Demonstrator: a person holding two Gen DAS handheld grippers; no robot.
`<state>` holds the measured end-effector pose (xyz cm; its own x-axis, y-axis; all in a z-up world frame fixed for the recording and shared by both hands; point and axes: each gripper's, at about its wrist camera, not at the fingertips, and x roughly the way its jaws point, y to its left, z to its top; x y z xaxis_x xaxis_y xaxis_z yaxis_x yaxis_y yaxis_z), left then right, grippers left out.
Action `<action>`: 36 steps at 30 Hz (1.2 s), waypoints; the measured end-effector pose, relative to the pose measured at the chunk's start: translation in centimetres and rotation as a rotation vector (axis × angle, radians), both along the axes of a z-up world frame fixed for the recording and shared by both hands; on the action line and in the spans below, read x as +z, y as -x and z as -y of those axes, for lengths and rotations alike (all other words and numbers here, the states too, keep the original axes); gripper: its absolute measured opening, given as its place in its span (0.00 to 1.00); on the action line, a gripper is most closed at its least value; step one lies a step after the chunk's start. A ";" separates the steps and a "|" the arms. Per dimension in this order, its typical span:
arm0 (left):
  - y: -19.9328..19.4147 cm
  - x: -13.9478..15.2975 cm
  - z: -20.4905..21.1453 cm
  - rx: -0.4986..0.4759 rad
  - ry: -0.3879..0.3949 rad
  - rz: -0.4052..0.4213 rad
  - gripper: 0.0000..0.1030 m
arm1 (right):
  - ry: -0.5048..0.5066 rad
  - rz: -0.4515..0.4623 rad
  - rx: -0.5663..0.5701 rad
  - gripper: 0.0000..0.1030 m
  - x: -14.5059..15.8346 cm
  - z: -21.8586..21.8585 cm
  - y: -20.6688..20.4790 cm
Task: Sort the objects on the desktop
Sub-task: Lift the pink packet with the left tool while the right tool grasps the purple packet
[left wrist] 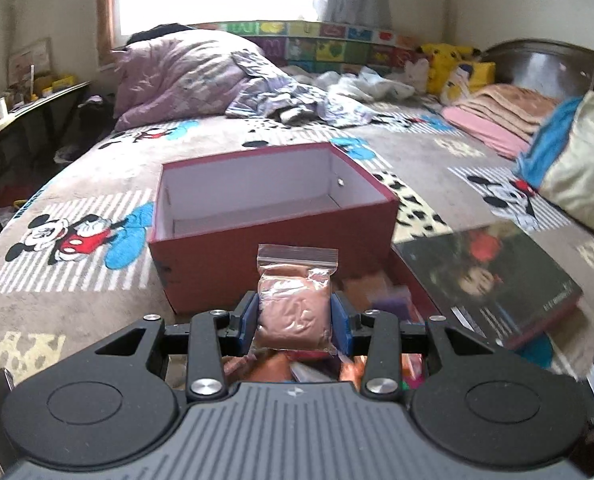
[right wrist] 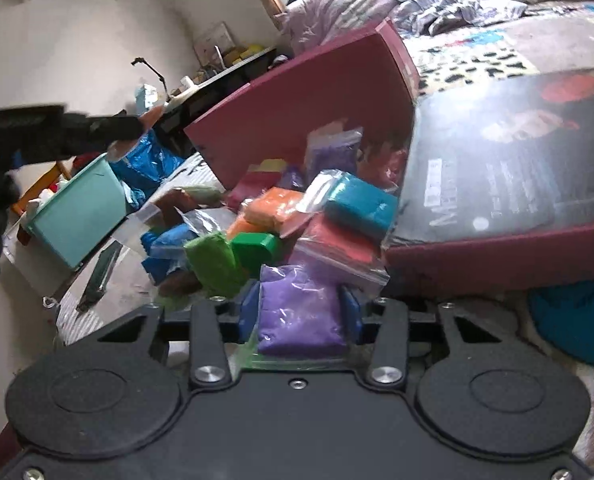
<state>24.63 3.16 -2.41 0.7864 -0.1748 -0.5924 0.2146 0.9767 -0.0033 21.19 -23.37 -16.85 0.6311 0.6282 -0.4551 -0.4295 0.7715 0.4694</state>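
Both tools are busy here. The left tool (left wrist: 294, 314) is pointing roughly level, and its two blue pads (left wrist: 247, 316) are squeezed in on a small zip bag of pinkish-brown stuff (left wrist: 295, 308), which stands upright between them with the sealed top sticking up past the tips. The linkage arms on both sides are pulled in, so the jaws are only as wide as the bag.

The right tool (right wrist: 300, 316) is tilted down, and it's clamped on a purple bag (right wrist: 299, 314) the same way, blue pads (right wrist: 250, 312) pressing both sides. In the right wrist view a dark-sleeved arm (right wrist: 53, 132) reaches in from the left edge, fingertips (right wrist: 151, 118) just showing past the cuff.
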 end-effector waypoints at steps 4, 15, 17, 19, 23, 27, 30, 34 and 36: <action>-1.6 0.5 -0.6 0.041 0.006 0.010 0.37 | -0.022 0.033 0.002 0.41 0.3 0.4 0.2; -6.1 1.8 -1.1 0.090 -0.049 0.028 0.37 | 0.015 0.167 0.117 0.41 1.6 -1.4 1.7; -6.8 1.7 -1.2 0.094 -0.053 0.021 0.37 | 0.030 0.178 0.142 0.41 1.6 -1.9 1.8; -7.5 1.6 -1.3 0.099 -0.055 0.011 0.37 | 0.046 0.173 0.161 0.41 1.4 -2.3 1.9; -9.2 1.2 -1.4 0.115 -0.055 -0.010 0.37 | 0.076 0.171 0.182 0.41 1.3 -2.7 2.0; -11.0 1.0 -1.2 0.134 -0.067 -0.019 0.37 | 0.117 0.169 0.184 0.41 1.0 -2.9 2.0; -12.1 0.9 -1.2 0.144 -0.074 -0.024 0.37 | 0.156 0.162 0.180 0.41 0.5 -3.2 2.0; -13.5 0.7 -1.2 0.148 -0.076 -0.038 0.37 | 0.203 0.171 0.183 0.41 0.3 -3.7 2.1; -14.1 0.5 -1.2 0.147 -0.077 -0.047 0.37 | 0.221 0.179 0.184 0.41 0.3 -3.9 2.2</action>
<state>38.68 4.40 -1.86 0.7715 -0.0126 -0.6361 0.0712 0.9952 0.0666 19.00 -19.48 -16.56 0.5984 0.6375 -0.4853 -0.6317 0.7480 0.2037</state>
